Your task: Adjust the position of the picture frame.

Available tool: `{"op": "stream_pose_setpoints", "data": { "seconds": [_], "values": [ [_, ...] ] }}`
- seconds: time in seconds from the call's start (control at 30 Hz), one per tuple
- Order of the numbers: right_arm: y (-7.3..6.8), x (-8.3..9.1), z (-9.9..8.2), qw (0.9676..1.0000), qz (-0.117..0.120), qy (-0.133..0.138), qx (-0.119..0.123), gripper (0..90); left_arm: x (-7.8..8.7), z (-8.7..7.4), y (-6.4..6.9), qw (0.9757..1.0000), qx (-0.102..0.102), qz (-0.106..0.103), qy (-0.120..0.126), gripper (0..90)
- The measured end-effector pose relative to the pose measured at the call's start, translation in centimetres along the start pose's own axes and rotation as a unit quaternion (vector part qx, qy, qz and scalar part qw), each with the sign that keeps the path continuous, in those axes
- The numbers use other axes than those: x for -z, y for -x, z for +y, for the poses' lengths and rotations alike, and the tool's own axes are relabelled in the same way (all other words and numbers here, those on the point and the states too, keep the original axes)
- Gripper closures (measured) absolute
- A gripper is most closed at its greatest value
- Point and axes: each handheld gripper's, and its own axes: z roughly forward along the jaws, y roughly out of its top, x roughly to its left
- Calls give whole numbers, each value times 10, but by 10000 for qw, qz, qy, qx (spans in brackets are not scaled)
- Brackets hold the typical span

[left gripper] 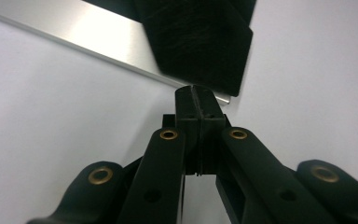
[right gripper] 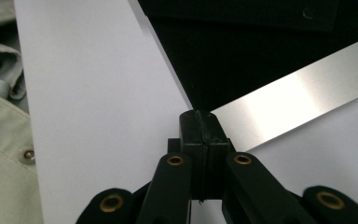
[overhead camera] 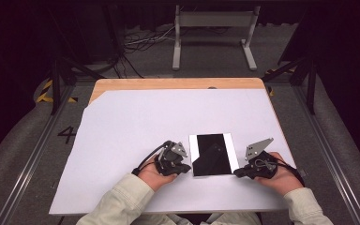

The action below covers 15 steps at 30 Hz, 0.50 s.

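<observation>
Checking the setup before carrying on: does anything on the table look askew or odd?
Nothing stands out. The black tray with shiny side rims lies flat and roughly square on the white sheet, between the left tool and right tool.

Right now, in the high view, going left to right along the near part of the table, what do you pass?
Left hand → left gripper → black tray with silver side strips → right gripper → right hand, all on the white sheet.
</observation>
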Motion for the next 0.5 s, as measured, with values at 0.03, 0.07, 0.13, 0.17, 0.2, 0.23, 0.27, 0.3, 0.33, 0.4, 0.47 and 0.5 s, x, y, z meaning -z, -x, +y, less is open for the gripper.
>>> {"op": "stream_pose_setpoints", "data": {
  "seconds": [0.03, 0.07, 0.13, 0.17, 0.2, 0.23, 0.27, 0.3, 0.33, 0.4, 0.47, 0.5],
  "values": [
    [0, -1, 0, 9999, -68, -114, 32, 900, 0, 0, 0, 10000, 0, 0, 0, 900],
    [0, -1, 0, 9999, -68, -114, 32, 900, 1, -1, -1, 10000, 59, 24, 35, 900],
    [1, -4, 0, 9996, -143, -232, -11, 900, 4, -3, -5, 9999, 137, 74, 76, 900],
    [2, -4, 0, 9996, -144, -240, 3, 900, 5, -4, -6, 9998, 166, 92, 104, 900],
    [2, -4, 0, 9996, -159, -248, -16, 900, 6, -5, -8, 9997, 172, 147, 113, 899],
    [3, -4, 1, 9993, -258, -269, -25, 900, 6, -5, -8, 9997, 172, 147, 113, 899],
    [4, -3, 1, 9989, -369, -280, -33, 900, 7, -7, -10, 9995, 234, 134, 143, 899],
    [6, -3, 1, 9985, -469, -286, -71, 900, 8, -8, -11, 9994, 241, 163, 166, 898],
    [7, -3, 1, 9981, -536, -274, -101, 900, 9, -9, -12, 9993, 262, 185, 172, 896],
    [9, -3, 1, 9977, -610, -241, -166, 900, 12, -10, -13, 9989, 310, 243, 234, 895],
    [12, -4, 2, 9968, -739, -185, -250, 900, 14, -12, -14, 9986, 350, 291, 276, 891],
    [12, -5, 3, 9963, -795, -179, -276, 900, 16, -13, -16, 9984, 369, 322, 295, 890]
  ]
}}
